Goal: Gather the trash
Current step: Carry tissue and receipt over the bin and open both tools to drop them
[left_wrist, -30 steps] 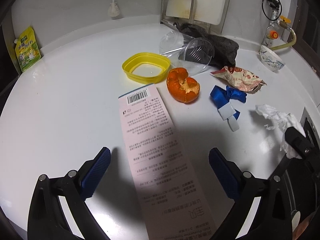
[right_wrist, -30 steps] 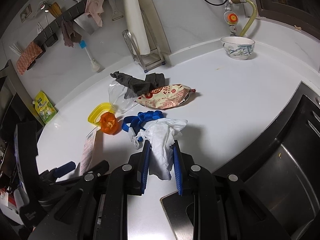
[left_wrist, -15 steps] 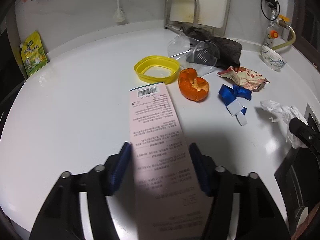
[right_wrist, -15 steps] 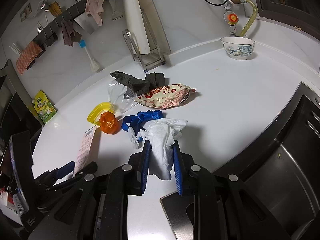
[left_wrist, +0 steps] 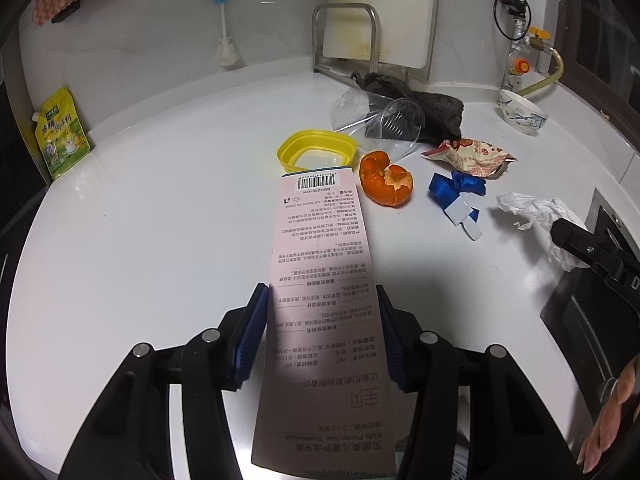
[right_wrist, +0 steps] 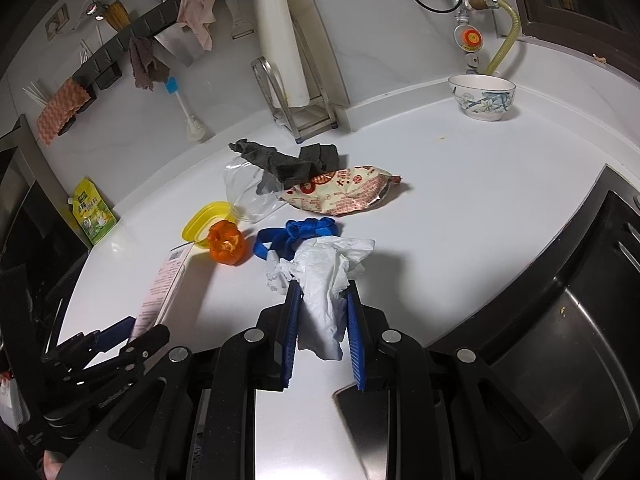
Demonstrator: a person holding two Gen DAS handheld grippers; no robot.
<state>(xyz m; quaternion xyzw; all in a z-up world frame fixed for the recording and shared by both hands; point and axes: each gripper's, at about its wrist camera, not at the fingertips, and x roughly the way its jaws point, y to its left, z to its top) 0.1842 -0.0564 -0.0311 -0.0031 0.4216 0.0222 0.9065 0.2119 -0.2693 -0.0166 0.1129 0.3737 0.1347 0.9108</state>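
My left gripper is shut on a long pink toothbrush box, which points away toward the yellow lid. The box also shows in the right wrist view. My right gripper is shut on a crumpled white tissue, seen from the left wrist view at the right. On the white counter lie an orange peel, a blue ribbon with a tag, a snack wrapper, a clear plastic cup and a yellow lid.
A dark cloth lies behind the cup. A patterned bowl stands at the back right. A green pouch leans at the far left. A cutting board rack stands at the wall. The dark sink is at the right.
My left gripper has closed from wide open onto the pink box and lifted its view slightly. The right gripper has kept still with the tissue.
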